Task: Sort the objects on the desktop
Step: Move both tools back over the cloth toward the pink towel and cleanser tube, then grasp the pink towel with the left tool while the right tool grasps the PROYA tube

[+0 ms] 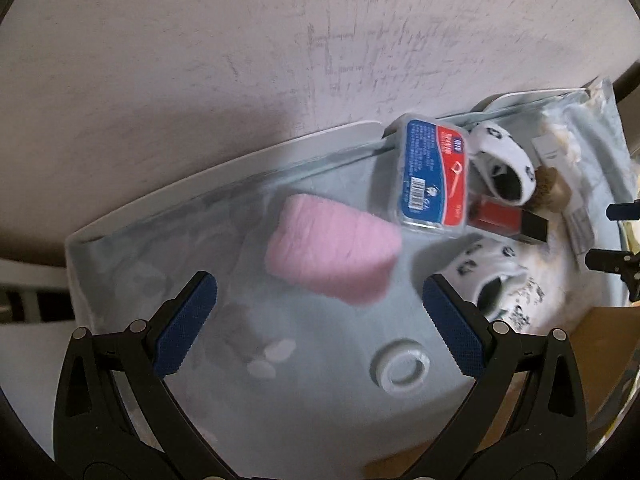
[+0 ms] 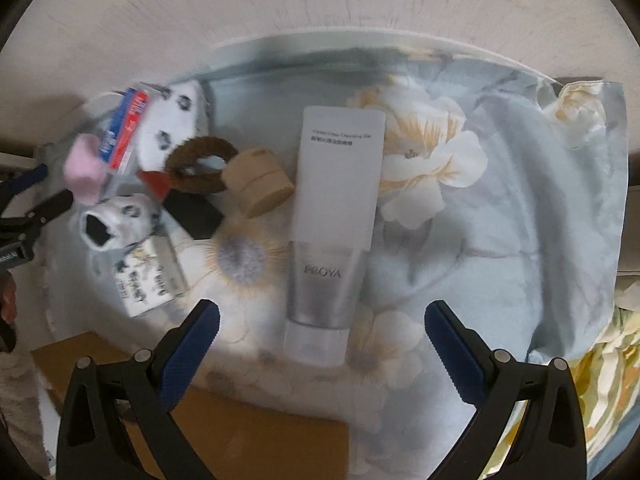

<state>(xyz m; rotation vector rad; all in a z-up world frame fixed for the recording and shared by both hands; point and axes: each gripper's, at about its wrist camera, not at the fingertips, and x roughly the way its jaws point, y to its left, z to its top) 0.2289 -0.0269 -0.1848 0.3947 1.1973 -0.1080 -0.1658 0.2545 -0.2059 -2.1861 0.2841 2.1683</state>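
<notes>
My left gripper [image 1: 320, 296] is open and empty above a folded pink cloth [image 1: 332, 252] on the floral sheet. Behind it lie a blue-and-red floss box [image 1: 434, 172], two white spotted socks [image 1: 502, 164], [image 1: 486, 276] and a red bottle with a black cap [image 1: 506, 222]. My right gripper [image 2: 322, 318] is open and empty, its fingers either side of the cap end of a grey-white PROYA tube [image 2: 334, 220]. Left of the tube lie a beige jar [image 2: 258, 186], a brown scrunchie [image 2: 200, 166], a sock [image 2: 114, 222] and a small patterned box [image 2: 150, 276].
A cardboard box [image 2: 240, 436] sits at the near edge of the table. The wall [image 1: 280, 40] rises right behind the table. The sheet [image 2: 540, 220] hangs over the right side. A white ring [image 1: 402, 368] shows under the sheet.
</notes>
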